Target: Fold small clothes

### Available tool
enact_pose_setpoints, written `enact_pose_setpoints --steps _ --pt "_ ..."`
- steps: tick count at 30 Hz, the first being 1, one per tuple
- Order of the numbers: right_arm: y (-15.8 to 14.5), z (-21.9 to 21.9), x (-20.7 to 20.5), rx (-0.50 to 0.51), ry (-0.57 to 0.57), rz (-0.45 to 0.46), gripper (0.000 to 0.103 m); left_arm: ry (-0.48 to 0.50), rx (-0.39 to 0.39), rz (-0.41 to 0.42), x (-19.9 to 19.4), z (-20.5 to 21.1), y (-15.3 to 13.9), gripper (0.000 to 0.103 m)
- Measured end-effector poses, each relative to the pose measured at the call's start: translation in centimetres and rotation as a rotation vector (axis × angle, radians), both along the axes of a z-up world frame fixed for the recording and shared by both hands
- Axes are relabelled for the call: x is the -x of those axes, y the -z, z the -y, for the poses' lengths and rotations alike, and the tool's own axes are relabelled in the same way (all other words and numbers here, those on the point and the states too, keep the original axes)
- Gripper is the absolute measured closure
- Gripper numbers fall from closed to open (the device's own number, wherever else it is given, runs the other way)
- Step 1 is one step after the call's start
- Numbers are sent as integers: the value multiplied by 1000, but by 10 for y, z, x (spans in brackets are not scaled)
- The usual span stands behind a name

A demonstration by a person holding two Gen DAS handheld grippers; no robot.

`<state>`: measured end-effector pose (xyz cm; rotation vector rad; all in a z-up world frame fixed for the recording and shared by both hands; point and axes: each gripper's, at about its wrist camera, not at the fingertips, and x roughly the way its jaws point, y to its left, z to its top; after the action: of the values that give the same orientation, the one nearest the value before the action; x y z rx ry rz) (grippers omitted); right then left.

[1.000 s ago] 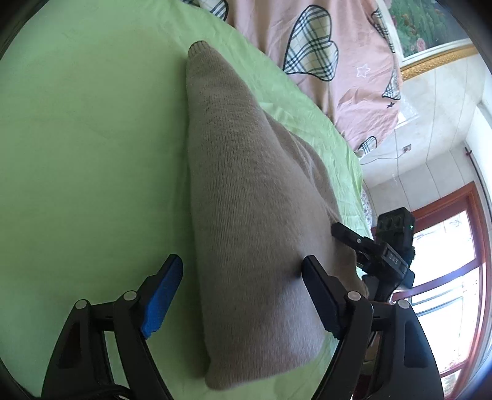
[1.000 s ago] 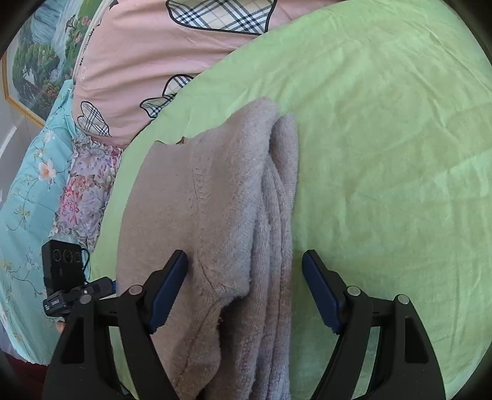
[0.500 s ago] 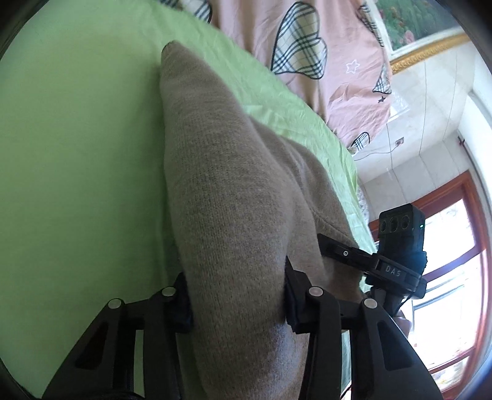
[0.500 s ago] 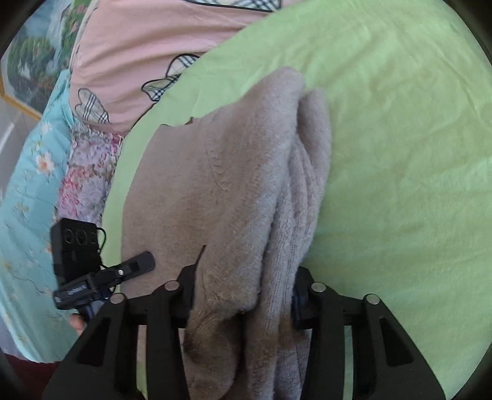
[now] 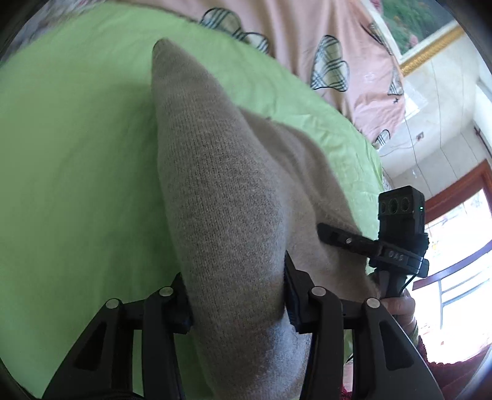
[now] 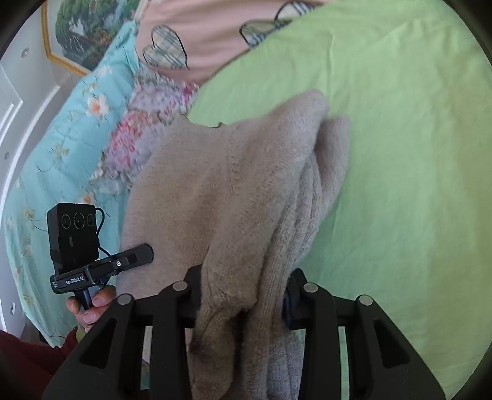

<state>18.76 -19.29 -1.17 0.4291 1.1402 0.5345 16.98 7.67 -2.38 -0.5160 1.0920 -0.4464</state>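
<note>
A beige knitted sweater (image 5: 227,197) lies folded on the green bedsheet (image 5: 77,160). My left gripper (image 5: 236,295) is shut on its near edge, the cloth bulging up between the pads. In the right wrist view my right gripper (image 6: 243,295) is shut on the other near end of the same sweater (image 6: 246,190), with thick folded layers bunched between the pads. The sweater's near edge looks raised off the sheet. Each gripper shows in the other's view: the right gripper (image 5: 396,243) and the left gripper (image 6: 92,261).
A pink quilt with plaid hearts (image 5: 323,46) lies at the head of the bed. A teal floral blanket (image 6: 70,138) lies along the bed's side. A framed picture (image 6: 89,27) hangs on the wall. A window with a red frame (image 5: 455,234) is on the right.
Both grippers went from open around the sweater's near edge to shut on it. The cloth has since risen and both views have tilted up towards the quilt.
</note>
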Motion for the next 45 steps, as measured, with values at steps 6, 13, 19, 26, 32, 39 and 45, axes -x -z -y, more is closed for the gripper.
enact_pose_setpoints --steps 6,13,19,26,32,39,45 --pt "-6 9 6 79 75 -12 33 -67 101 19 16 -17 6 39" --pt "-44 18 -10 119 165 97 32 -143 140 -11 7 -52 6 33" --pt "-38 -10 -30 144 126 109 89 -113 69 -31 5 -26 7 40" --pt "-30 36 -8 105 197 97 95 -85 93 -48 -28 -27 10 31" --pt "-20 38 -13 79 191 84 95 -142 60 -79 -95 -42 17 27" --pt "-23 35 -12 100 170 104 95 -204 3 -12 -158 -57 15 101" --pt "-33 31 -13 143 162 155 95 -191 -262 149 -171 -36 -14 99"
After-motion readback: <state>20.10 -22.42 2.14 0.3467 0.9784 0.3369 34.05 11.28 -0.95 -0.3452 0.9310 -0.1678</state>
